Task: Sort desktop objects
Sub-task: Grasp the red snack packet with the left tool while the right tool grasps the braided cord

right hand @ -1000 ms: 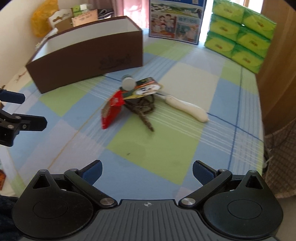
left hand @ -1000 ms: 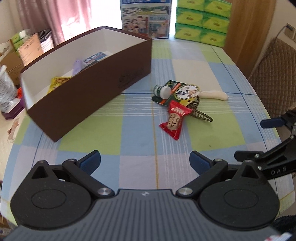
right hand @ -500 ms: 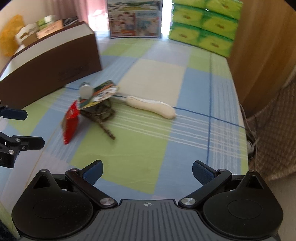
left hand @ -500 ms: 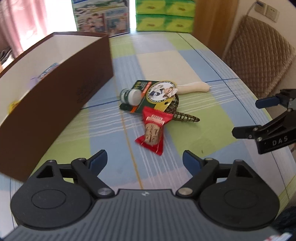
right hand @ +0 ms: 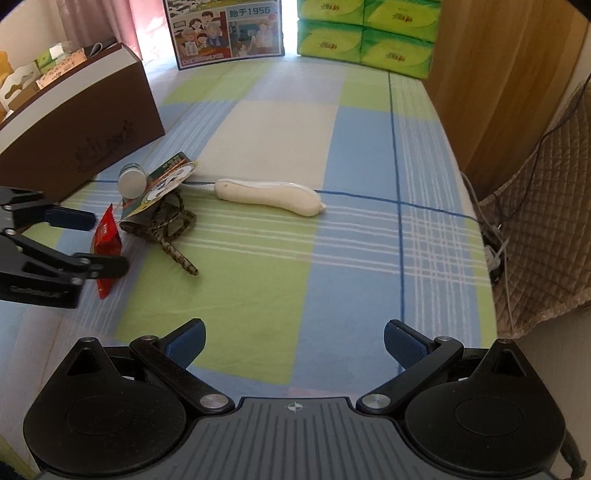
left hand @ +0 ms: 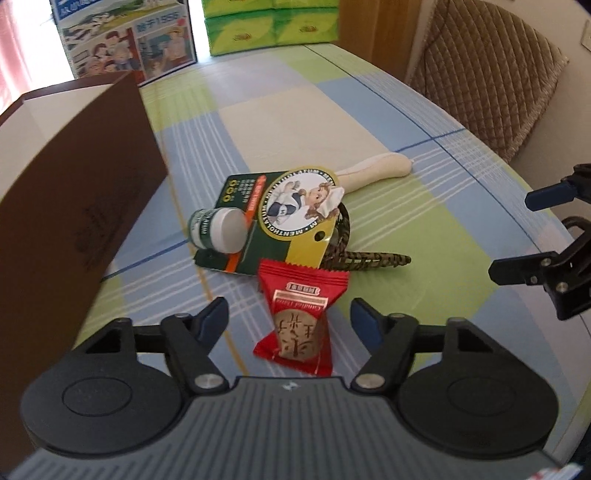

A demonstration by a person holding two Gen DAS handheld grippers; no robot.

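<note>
My left gripper (left hand: 290, 319) is open, its fingers on either side of a red snack packet (left hand: 301, 319) lying on the checked tablecloth. Behind the packet lie a green carded balm jar (left hand: 258, 221), a toy snake (left hand: 354, 254) and a white sausage-shaped object (left hand: 376, 170). My right gripper (right hand: 293, 338) is open and empty over bare cloth, well short of the white object (right hand: 269, 195). In the right wrist view the left gripper (right hand: 88, 240) straddles the packet (right hand: 107, 240).
A brown open box (left hand: 74, 177) stands at the left of the pile. A picture carton (right hand: 225, 31) and green tissue packs (right hand: 365, 33) stand at the far edge. A padded chair (left hand: 484, 70) and a wooden panel (right hand: 498, 92) are to the right.
My left gripper has moved forward and down to the red packet, which now lies between its fingers. The right gripper has swung right and come closer to the pile.
</note>
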